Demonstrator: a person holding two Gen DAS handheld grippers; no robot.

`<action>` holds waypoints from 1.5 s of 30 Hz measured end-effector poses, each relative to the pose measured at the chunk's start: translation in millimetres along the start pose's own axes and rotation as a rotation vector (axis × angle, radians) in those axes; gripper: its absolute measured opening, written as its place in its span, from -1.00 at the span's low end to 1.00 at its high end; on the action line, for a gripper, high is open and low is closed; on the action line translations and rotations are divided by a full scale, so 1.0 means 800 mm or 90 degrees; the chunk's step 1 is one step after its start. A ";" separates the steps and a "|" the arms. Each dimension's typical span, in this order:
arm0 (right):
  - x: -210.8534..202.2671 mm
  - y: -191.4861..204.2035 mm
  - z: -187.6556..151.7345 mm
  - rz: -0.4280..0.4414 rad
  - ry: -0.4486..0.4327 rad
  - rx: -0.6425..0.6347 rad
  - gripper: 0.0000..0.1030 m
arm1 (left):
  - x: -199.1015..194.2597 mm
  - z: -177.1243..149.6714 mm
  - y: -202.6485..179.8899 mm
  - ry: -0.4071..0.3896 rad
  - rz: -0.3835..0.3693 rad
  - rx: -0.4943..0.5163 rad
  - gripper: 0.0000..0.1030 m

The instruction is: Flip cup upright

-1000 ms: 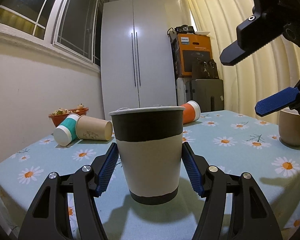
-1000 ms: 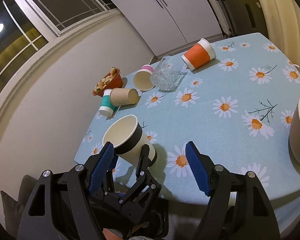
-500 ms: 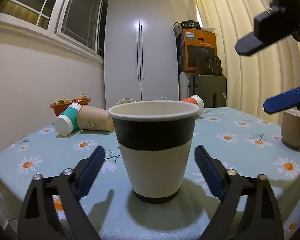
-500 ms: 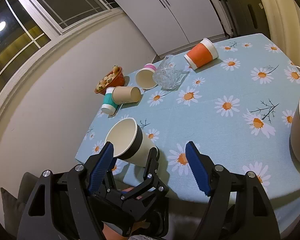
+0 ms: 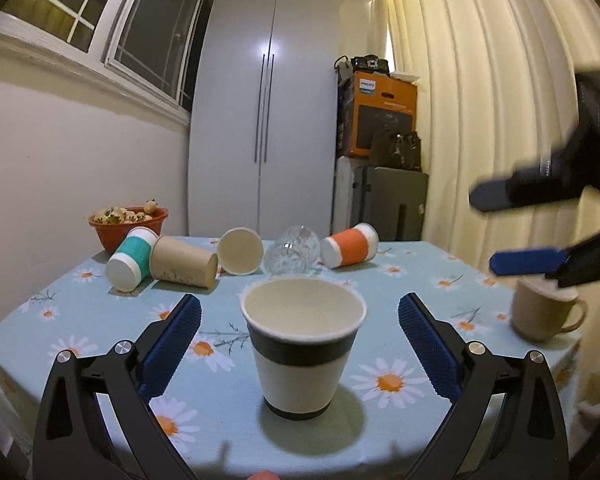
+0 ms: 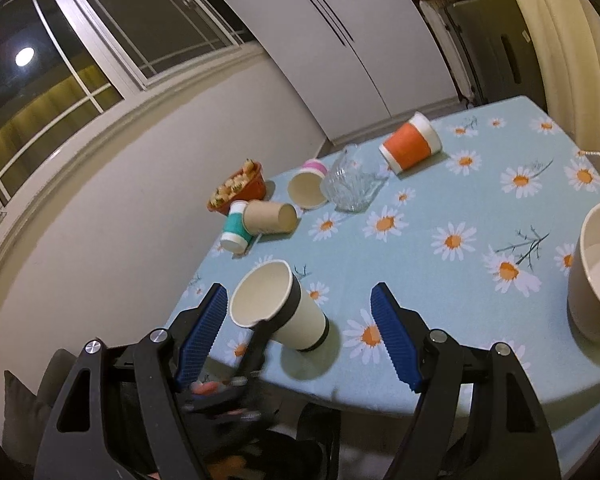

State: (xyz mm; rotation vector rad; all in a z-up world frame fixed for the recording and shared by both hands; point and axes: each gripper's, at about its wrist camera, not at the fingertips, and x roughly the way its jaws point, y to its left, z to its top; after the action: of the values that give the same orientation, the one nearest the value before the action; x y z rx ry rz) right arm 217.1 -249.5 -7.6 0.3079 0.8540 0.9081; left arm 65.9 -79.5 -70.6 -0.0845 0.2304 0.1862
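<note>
Daisy-print blue tablecloth [image 5: 380,280]: black-banded white paper cup [image 5: 303,344] stands upright near its front edge. Left gripper [image 5: 300,344] spread wide around it, right gripper [image 6: 296,332] wide too. I'd retreat straight back, no nudging.

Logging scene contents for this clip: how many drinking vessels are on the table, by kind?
Paper cups: 5 (black-banded cup upright; teal, brown, pink-based, orange on their sides)
Glass: 1
Mug: 1
Total: 7

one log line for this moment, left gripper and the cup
left gripper: open, clear | black-banded white paper cup: upright on daisy tablecloth | right gripper: open
</note>
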 end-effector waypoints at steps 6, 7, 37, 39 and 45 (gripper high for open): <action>-0.012 0.003 -0.004 -0.021 -0.020 -0.016 0.44 | -0.035 0.046 0.032 0.052 -0.061 -0.023 0.88; -0.012 0.007 -0.004 -0.030 -0.022 -0.028 0.44 | -0.041 0.055 0.038 0.058 -0.072 -0.023 0.88; -0.044 0.098 -0.063 -0.140 -0.025 -0.216 0.45 | -0.141 0.107 0.109 0.133 -0.171 0.020 0.88; -0.043 0.100 -0.067 -0.142 -0.025 -0.222 0.45 | -0.139 0.102 0.111 0.139 -0.169 0.018 0.88; -0.038 0.097 -0.080 -0.154 -0.014 -0.233 0.45 | -0.128 0.080 0.117 0.161 -0.158 0.009 0.88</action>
State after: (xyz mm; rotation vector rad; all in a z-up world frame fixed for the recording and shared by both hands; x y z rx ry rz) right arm 114.7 -234.0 10.8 -0.1005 0.6714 0.8137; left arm -36.4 1.1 9.6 -0.1225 0.4707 -0.0746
